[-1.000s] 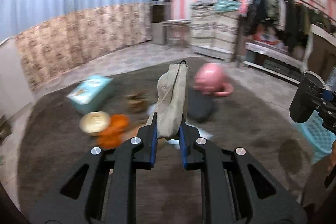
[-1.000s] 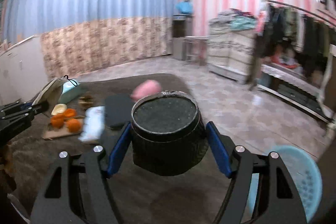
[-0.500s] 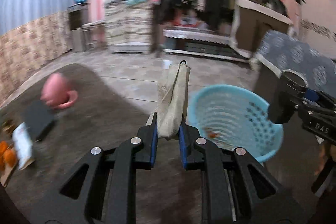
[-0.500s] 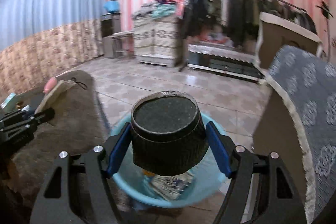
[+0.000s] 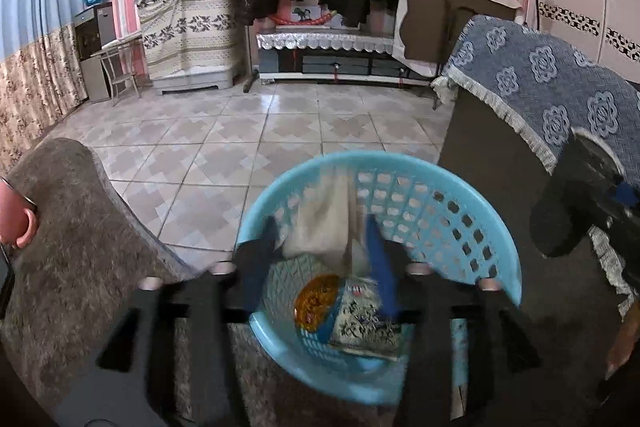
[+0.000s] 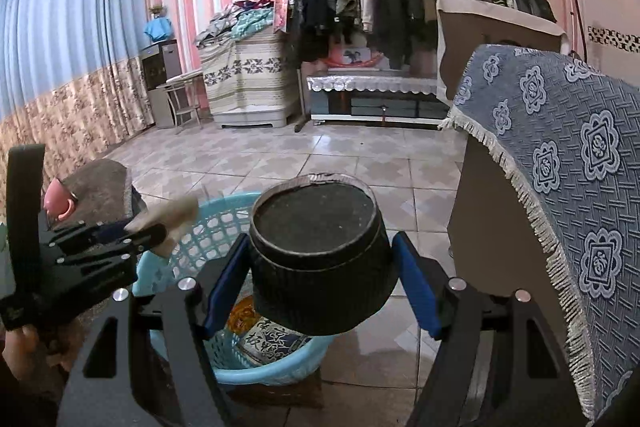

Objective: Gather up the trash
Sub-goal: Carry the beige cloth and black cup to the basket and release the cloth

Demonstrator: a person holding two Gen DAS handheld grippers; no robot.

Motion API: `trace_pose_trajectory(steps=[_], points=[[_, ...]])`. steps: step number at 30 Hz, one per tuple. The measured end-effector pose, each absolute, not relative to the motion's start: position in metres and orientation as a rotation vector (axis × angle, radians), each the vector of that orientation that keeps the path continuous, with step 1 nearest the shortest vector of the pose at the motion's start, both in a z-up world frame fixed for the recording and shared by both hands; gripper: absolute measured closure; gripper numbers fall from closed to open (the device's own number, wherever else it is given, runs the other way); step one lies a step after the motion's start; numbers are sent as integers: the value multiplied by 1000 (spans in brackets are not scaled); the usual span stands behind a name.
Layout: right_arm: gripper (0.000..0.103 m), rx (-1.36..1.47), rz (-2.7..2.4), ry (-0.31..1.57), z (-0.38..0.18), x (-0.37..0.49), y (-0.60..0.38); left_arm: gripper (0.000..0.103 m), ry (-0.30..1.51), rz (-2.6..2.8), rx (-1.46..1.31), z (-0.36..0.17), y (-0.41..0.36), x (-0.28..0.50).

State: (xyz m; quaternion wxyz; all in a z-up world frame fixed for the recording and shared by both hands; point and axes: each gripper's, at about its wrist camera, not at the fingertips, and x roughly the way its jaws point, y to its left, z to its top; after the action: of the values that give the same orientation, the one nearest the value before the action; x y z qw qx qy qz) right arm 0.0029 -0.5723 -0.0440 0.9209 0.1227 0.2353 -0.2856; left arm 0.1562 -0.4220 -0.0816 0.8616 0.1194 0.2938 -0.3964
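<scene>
While both grippers are held over the light blue basket (image 5: 460,219), different states are seen in each. The left gripper (image 5: 316,263) is blurred in its own view; its jaws have just been opening, and the beige pouch (image 5: 324,223) is seen between the spread fingers, above the basket's inside, with a gap visible beside the blue pad (image 5: 380,267). Whether the pouch is touched by either pad cannot be told through the blur. From the right wrist view the same pouch (image 6: 176,215) is seen sticking out past the left gripper's fingertips, over the basket's near rim (image 6: 224,203). The right gripper (image 6: 320,279) is clamped on a black round container (image 6: 316,251), which is pressed between both blue pads and held over the basket. Printed packets (image 5: 360,319) and an orange round piece (image 5: 316,299) are seen lying on the basket's bottom. The basket is stood on the tiled floor (image 5: 224,147) beside a grey rug (image 5: 72,247).
</scene>
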Motion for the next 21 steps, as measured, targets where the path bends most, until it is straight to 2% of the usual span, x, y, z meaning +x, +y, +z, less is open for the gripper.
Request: trace_pose_trajectory(steps=[4,7,14,21], points=[[32,254,-585,488,-49,5,-568,23,585,-761,240,-71,-413,164],[32,252,-576,493,-55,13,-560,16,550,-710,220,-62,-397,170],[32,236,-546,506,-67,38,-538,9,515,-629,195,-47,-361,184],[32,271,-549,530,-77,67,-535,8,522,-578,166,-46,-332,195]])
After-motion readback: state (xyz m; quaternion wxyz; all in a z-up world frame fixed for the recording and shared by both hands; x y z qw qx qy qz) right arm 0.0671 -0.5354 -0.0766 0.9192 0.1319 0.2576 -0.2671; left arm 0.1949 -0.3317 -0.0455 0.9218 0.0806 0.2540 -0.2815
